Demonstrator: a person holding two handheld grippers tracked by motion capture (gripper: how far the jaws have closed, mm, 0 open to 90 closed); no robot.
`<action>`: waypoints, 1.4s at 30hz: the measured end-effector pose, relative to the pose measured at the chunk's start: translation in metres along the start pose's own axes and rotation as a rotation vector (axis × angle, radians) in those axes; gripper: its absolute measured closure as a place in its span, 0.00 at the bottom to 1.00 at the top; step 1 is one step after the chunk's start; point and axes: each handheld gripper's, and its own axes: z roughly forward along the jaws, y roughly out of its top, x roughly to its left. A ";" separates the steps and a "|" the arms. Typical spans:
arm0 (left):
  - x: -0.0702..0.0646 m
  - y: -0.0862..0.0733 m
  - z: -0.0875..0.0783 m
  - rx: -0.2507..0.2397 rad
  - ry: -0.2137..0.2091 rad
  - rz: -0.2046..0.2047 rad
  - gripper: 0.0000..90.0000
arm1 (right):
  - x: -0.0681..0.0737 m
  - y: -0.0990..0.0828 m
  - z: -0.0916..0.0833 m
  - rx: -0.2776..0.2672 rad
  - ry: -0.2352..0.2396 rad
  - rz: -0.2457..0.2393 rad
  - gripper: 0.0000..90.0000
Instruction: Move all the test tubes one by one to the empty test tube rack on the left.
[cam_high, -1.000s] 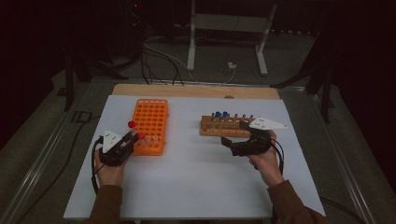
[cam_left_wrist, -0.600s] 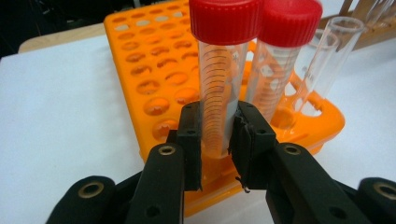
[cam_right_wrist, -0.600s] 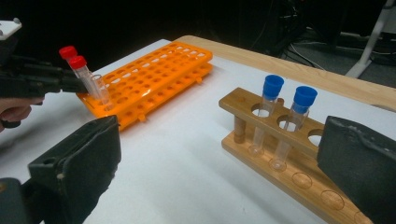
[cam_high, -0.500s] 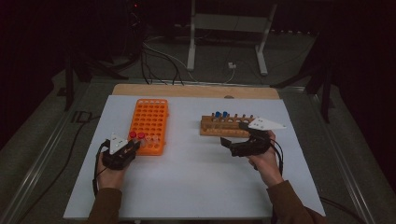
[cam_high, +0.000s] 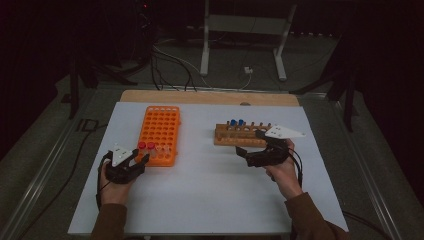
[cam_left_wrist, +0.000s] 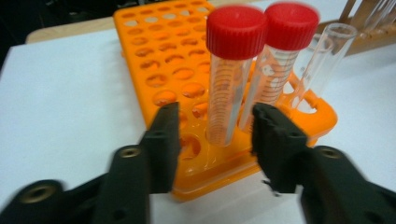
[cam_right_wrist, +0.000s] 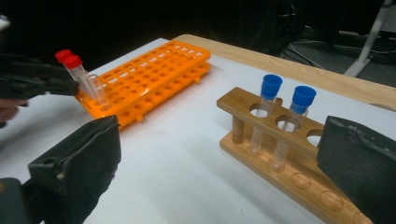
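Observation:
Two red-capped tubes stand side by side in the near corner of the orange rack, with clear uncapped tubes beside them. My left gripper has just been opening; its jaws flank the nearer red-capped tube without pressing on it. In the high view the left gripper sits at the rack's near left corner. My right gripper stands wide open and empty in front of the wooden rack, which holds two blue-capped tubes.
A white sheet covers the table, with a bare wooden edge at the back. Cables and a metal stand lie on the dark floor beyond. Open sheet lies between the two racks.
The left gripper brought a red-capped tube down into the orange rack's near corner beside the other one, then parted its jaws. The right hand stayed put.

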 end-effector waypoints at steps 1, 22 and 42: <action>0.000 0.001 -0.003 -0.012 -0.001 -0.007 0.54 | 0.000 0.000 0.000 0.003 -0.005 -0.001 0.00; -0.039 0.031 -0.015 -0.124 -0.111 -0.041 0.01 | -0.032 0.011 0.038 0.063 -0.168 0.000 0.47; -0.059 0.041 -0.018 -0.182 -0.129 -0.003 0.01 | -0.047 0.004 0.083 0.110 -0.220 0.052 0.81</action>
